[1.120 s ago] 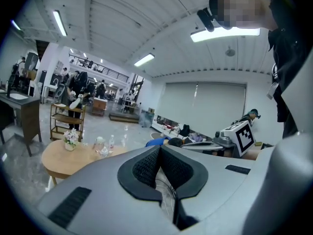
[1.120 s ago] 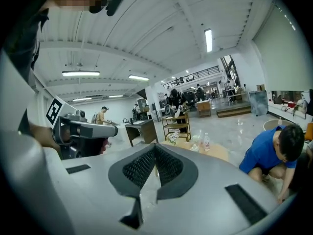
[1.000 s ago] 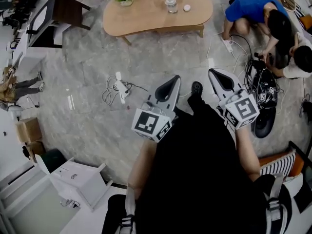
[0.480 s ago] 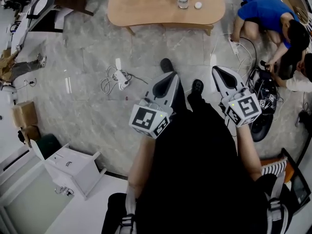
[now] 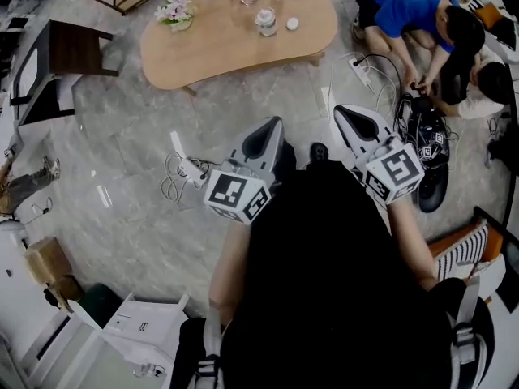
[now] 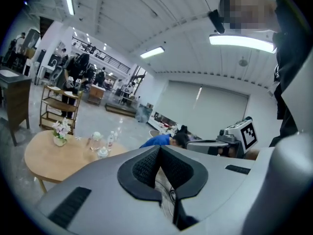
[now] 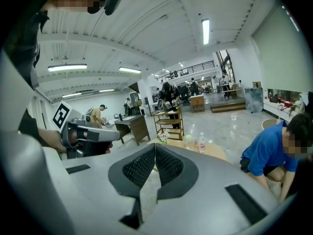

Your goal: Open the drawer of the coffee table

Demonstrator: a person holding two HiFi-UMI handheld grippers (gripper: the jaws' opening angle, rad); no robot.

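1. The left tool (image 5: 272,128) is clenched. Its own view shows the black pads pressed together (image 6: 159,148) with nothing between them.
2. The right tool (image 7: 154,146) is clenched and empty too. From the head view it sits (image 5: 347,116) just beside the left one, and both point the same way across the floor (image 5: 138,136).
3. The low wooden bench (image 5: 227,43) lies ahead of both tools and well apart from them, with bare floor and a tangle of cable (image 5: 182,173) between.
4. It sits off toward the left tool's side, so the left tool looks the nearer. In the left gripper view it shows left of the pads (image 6: 44,158).
5. Its long axis runs across the line along which the tools point, so they face a long edge.
6. No view shows the drawer. Only the top is clear, carrying a flower pot (image 5: 176,14) and a jar (image 5: 266,23).
7. My judgement: the task is at the approach, and the drawer front must be found along that near edge before either tool is released.
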